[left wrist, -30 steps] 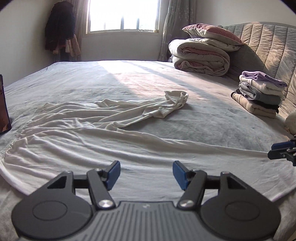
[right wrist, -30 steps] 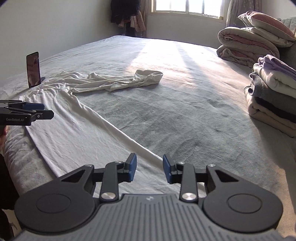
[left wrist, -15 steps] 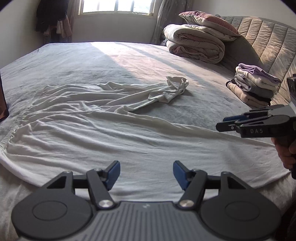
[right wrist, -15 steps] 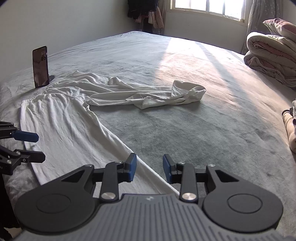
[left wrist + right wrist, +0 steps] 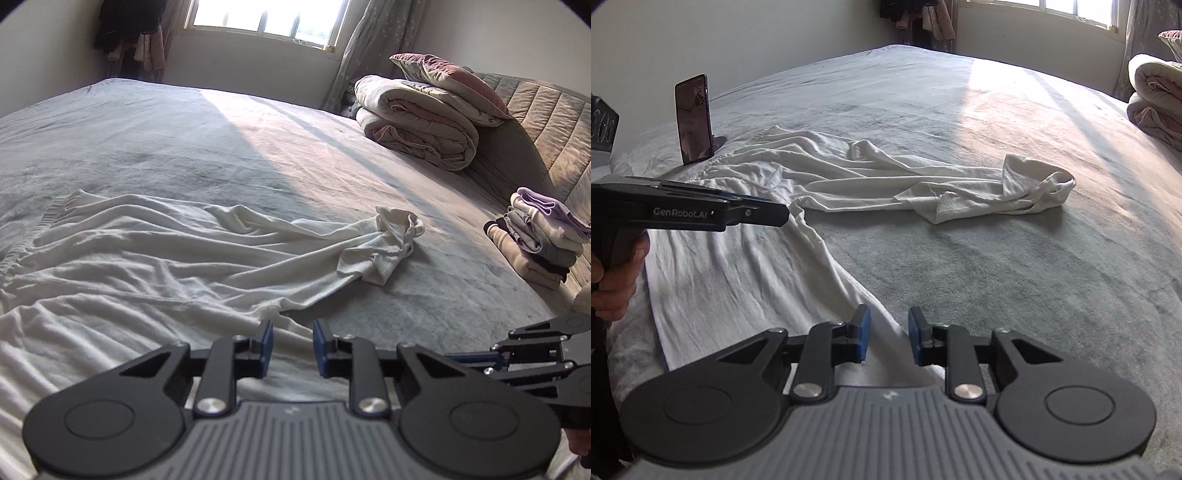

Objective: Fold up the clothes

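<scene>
While the long white cotton trousers lie spread and rumpled across the grey plush bed, I count them as unfolded: one leg runs flat along the near edge under both tools, the other trails off toward the middle of the bed and ends in a bunched cuff. A neat stack of folded clothes in beige, grey and lilac sits by the quilted headboard, so some part of the folding looks done, though I cannot say how much more is waiting beyond this one garment. My left tongs hover low over the crotch of the trousers, blue pads apart with nothing between them. My right tongs hang over the edge of the near leg, likewise parted and empty. An upright dark phone on a stand stands beside the waistband end. What is left for this piece, as I judge it, is laying the stray leg over the flat one and then folding down the length.
</scene>
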A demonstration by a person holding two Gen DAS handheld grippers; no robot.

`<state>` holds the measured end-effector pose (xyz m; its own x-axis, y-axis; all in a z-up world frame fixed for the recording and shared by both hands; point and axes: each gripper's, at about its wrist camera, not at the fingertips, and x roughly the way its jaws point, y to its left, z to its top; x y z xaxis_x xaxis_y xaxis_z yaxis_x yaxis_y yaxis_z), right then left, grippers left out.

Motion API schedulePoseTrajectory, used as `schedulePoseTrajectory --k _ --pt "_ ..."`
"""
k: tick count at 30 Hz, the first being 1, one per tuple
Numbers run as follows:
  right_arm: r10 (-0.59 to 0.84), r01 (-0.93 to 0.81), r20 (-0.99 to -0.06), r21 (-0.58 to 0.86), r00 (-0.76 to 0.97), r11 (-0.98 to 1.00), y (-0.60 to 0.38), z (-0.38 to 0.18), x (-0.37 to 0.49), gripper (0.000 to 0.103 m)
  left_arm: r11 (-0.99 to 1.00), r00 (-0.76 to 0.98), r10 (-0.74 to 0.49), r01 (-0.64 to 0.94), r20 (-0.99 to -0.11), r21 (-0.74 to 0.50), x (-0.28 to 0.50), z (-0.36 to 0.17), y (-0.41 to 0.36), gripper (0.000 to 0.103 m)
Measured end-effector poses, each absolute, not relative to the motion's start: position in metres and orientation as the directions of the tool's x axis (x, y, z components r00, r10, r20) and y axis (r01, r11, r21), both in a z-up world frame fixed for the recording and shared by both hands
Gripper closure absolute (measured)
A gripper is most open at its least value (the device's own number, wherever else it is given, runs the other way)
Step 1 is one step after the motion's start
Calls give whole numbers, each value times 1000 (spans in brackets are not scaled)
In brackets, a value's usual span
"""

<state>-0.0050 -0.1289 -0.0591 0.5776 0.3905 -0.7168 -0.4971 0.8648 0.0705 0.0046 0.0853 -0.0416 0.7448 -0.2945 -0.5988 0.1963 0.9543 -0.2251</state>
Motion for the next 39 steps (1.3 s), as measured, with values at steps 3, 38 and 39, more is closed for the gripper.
schedulePoseTrajectory --k 3,38,39 --pt "350 -457 -723 53 596 888 -129 -60 0 102 953 744 -292 176 -601 -245 15 -45 90 79" --pt "251 -404 -703 -57 665 913 -61 -59 143 67 970 739 48 -194 -671 -144 162 -52 251 54" --pt "245 -406 -704 -68 666 911 -60 -61 146 67 971 745 51 -194 -666 -143 162 -54 250 55"
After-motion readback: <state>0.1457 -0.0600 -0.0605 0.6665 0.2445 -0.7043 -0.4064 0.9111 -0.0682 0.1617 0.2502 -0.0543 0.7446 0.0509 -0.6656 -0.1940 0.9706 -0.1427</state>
